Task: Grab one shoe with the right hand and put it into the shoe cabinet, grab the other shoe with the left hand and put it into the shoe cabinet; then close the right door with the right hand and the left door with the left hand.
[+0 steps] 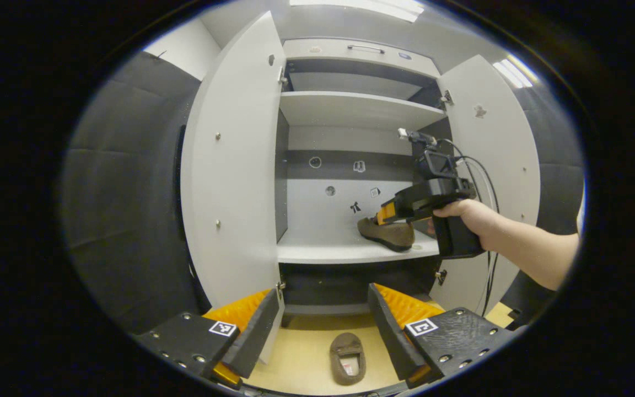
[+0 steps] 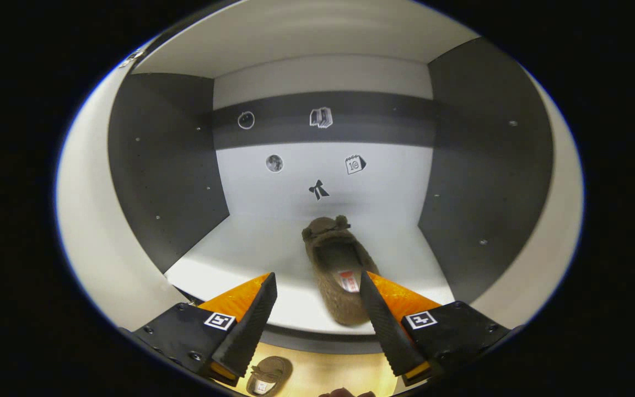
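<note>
Behind the right hand-held gripper (image 1: pixel 385 214), the shelved shoe's (image 1: pixel 386 232) heel hides.

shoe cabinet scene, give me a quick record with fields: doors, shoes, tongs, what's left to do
cabinet doors: left door and right door both open
shoe on shelf: brown shoe lies on the middle shelf, toe toward the back wall
shoe on floor: second brown shoe lies on the floor in front of the cabinet
right tongs: open, at the shelf edge, not gripping the shoe
left tongs: open, holding nothing, above the floor shoe
left to do: floor shoe into cabinet, then both doors shut
</note>
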The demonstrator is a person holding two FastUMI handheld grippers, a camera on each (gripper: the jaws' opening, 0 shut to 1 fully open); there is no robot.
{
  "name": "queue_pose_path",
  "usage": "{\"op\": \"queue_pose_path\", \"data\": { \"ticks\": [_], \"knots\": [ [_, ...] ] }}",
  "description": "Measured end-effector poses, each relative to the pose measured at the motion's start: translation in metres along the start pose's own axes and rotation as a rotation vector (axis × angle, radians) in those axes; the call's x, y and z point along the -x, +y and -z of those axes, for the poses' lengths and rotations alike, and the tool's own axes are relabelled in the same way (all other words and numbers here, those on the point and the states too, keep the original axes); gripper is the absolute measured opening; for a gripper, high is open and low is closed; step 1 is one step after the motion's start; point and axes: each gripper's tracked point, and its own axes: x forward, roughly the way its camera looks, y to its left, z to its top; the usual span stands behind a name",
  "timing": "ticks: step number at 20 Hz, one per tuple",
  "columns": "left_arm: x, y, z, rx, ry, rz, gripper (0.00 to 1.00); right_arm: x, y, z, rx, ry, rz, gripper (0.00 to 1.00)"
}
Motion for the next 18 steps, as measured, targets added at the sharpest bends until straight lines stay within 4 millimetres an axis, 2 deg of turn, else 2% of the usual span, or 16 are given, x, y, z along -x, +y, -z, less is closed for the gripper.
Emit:
{"op": "queue_pose_path", "data": {
  "ticks": [2,3,6,8,9,10,14,18],
  "knots": [
    [-0.002,-0.006,0.014,-0.006,0.018,0.057,0.89,0.033,-0.005,0.014,-0.035,-0.03,0.015,0.96],
    [-0.004,-0.01,0.021,-0.012,0.03,0.086,1.0,0.05,-0.009,0.023,-0.054,-0.039,0.03,0.96],
    [-0.007,-0.02,0.038,-0.03,0.053,0.159,1.0,0.097,-0.022,0.052,-0.099,-0.097,0.087,0.92],
    [-0.012,-0.029,0.061,-0.011,0.092,0.212,0.89,0.129,-0.031,0.075,-0.108,-0.119,0.135,0.92],
    [-0.015,-0.033,0.073,-0.003,0.117,0.236,0.89,0.143,-0.034,0.086,-0.111,-0.127,0.15,0.92],
    [-0.019,-0.037,0.086,0.001,0.145,0.255,0.94,0.158,-0.036,0.097,-0.113,-0.132,0.166,0.92],
    [-0.043,-0.049,0.142,-0.03,0.242,0.311,0.95,0.21,-0.05,0.14,-0.137,-0.145,0.236,0.92],
    [-0.069,-0.05,0.218,-0.064,0.384,0.314,0.94,0.248,-0.063,0.182,-0.141,-0.122,0.317,0.92]
  ]
}}
